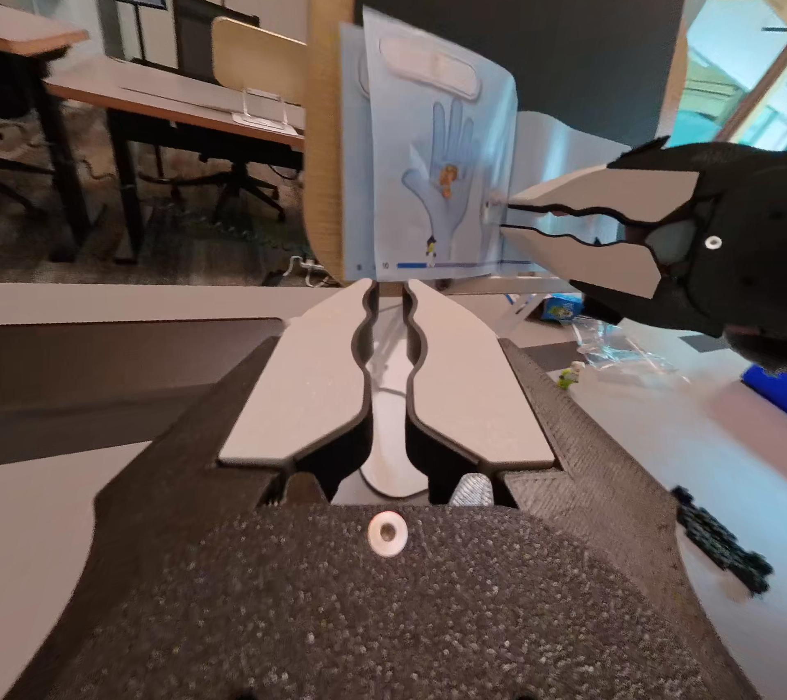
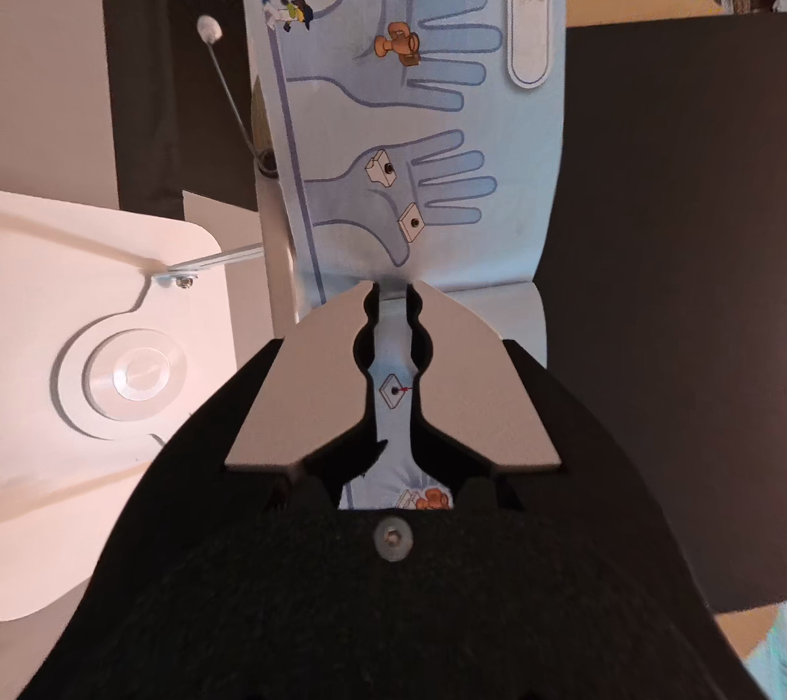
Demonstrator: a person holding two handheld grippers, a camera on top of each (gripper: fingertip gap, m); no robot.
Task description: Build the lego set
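Note:
The light-blue instruction booklet (image 1: 438, 151) stands upright on a white stand, open at pages with drawn hands holding bricks (image 2: 404, 104). My right gripper (image 1: 504, 216) comes in from the right, turned on its side. Its tips touch the right edge of a page that curls over (image 2: 537, 305). In its own view the right gripper (image 2: 391, 288) has the jaws drawn together to a narrow slit, and the page lies behind them, not pinched. My left gripper (image 1: 389, 285) hovers low in front of the booklet, jaws together to the same slit, holding nothing.
A small green and white minifigure (image 1: 570, 377) stands on the white table (image 1: 639, 445), by clear plastic bags (image 1: 617, 347) and a small blue box (image 1: 562, 307). A black plate piece (image 1: 724, 543) lies at the right. The stand's white base (image 2: 106, 296) is beside the booklet. The tips of one gripper are about 12 centimetres away from the tips of the other.

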